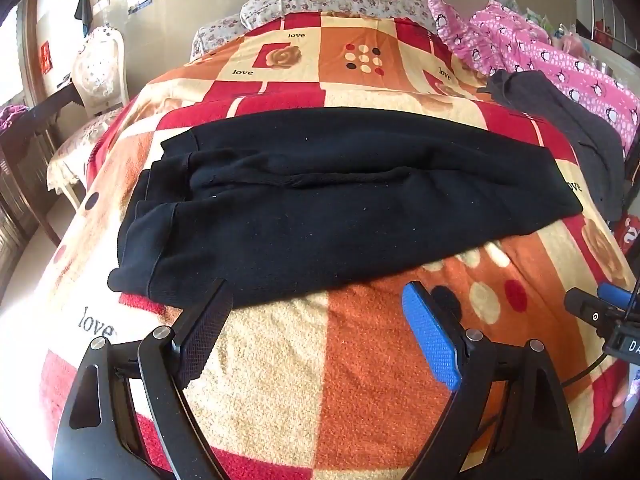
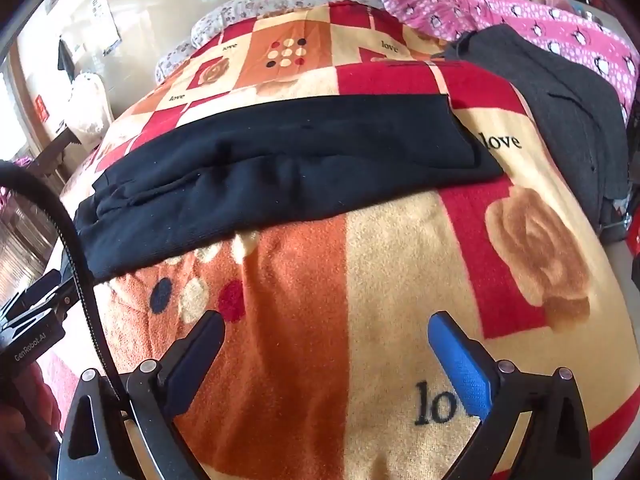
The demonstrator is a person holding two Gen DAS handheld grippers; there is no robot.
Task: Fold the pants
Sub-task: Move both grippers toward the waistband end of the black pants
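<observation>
In the left wrist view, the black pants [image 1: 340, 204] are lying across the middle of the frame on the patterned blanket [image 1: 280, 360], looking soft and limp; I'd pinch the cuffs at centre left. The left gripper [image 1: 316, 320] is hovering spread wide, empty.

In the right wrist view, the right gripper [image 2: 326, 354] is hanging unclenched at the bottom, well short of the pants [image 2: 280, 176].

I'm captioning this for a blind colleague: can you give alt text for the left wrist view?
Black pants lie folded lengthwise across a patchwork blanket on a bed. The left gripper hovers before them, jaws open and empty.
</observation>
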